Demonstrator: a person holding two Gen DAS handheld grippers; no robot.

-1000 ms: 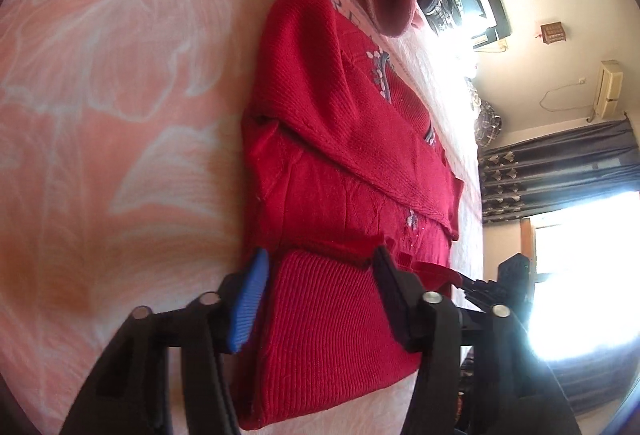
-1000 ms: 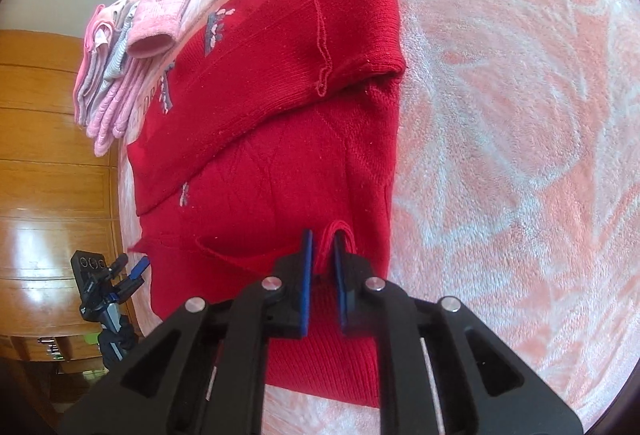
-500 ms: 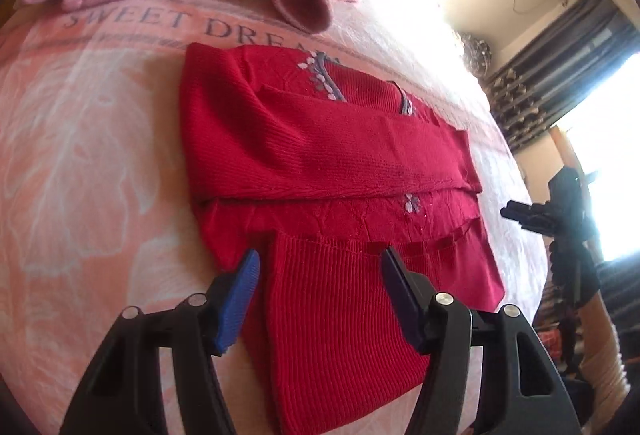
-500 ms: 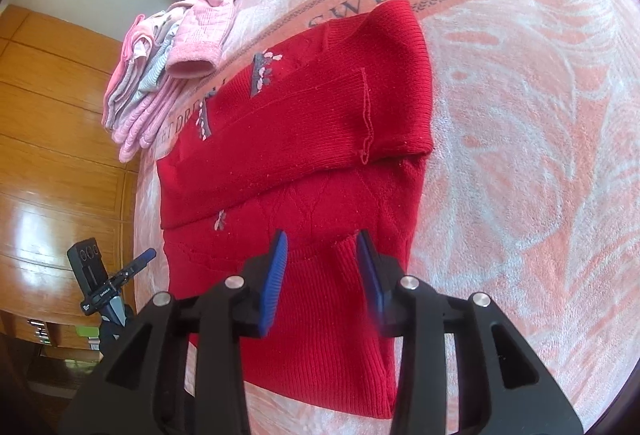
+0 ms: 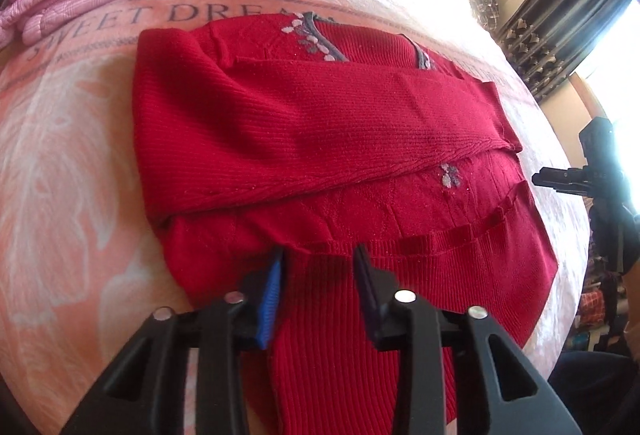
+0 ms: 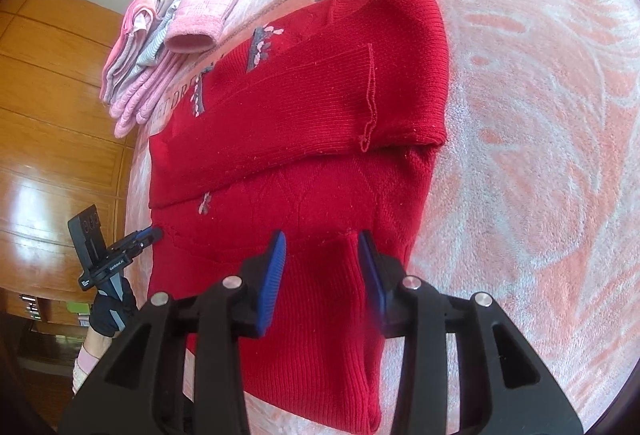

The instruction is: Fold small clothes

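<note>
Both the left hand-held gripper point(image 5: 318, 255) and the right hand-held gripper point(image 6: 322, 239) gape open over the red knitted sweater's point(image 5: 320, 139) near hem; its body stretches straight ahead.

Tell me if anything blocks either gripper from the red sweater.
Nothing visible does. The left gripper and right gripper are open, directly over the red sweater's ribbed hem; the pink clothes pile lies beyond it.
</note>
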